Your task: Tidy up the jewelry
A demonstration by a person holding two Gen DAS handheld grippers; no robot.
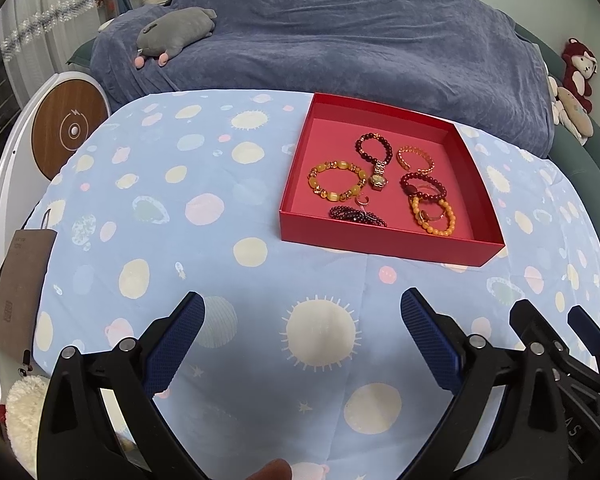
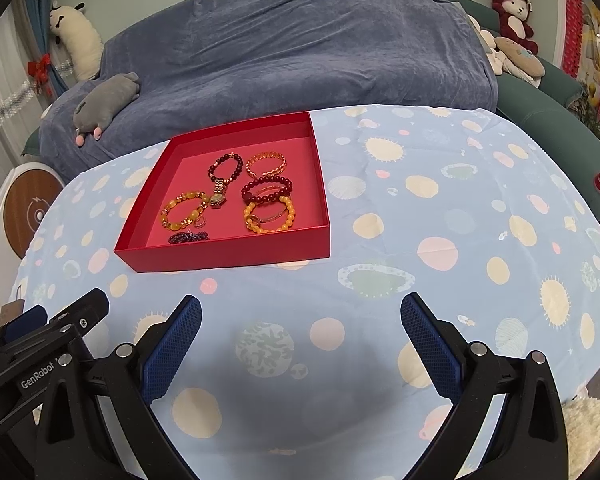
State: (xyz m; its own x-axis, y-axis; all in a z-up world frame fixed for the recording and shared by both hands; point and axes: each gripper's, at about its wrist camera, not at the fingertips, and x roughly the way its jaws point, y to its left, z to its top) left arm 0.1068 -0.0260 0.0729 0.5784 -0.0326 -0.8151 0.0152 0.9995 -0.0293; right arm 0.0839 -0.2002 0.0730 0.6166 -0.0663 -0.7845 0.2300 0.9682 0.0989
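A shallow red box (image 1: 384,250) (image 2: 228,254) stands on the table and holds several pieces of jewelry: a yellow bead bracelet (image 1: 336,181) (image 2: 184,211), a dark bead bracelet (image 1: 374,147) (image 2: 226,166), a gold watch (image 1: 379,178) (image 2: 217,197), a gold chain bracelet (image 1: 416,159) (image 2: 266,163), a dark red bead bracelet (image 1: 423,185) (image 2: 266,189), an orange bead bracelet (image 1: 433,214) (image 2: 269,214) and a dark purple strand (image 1: 356,216) (image 2: 188,237). My left gripper (image 1: 302,312) is open and empty, near the box's front. My right gripper (image 2: 300,312) is open and empty beside it.
The table has a light blue planet-print cloth (image 1: 180,220) (image 2: 460,220). A blue-covered sofa (image 1: 320,40) (image 2: 280,48) with a grey plush toy (image 1: 172,34) (image 2: 104,102) stands behind. A round wooden-topped device (image 1: 70,132) is at the left. A brown paper bag (image 1: 20,288) stands by the table's left edge.
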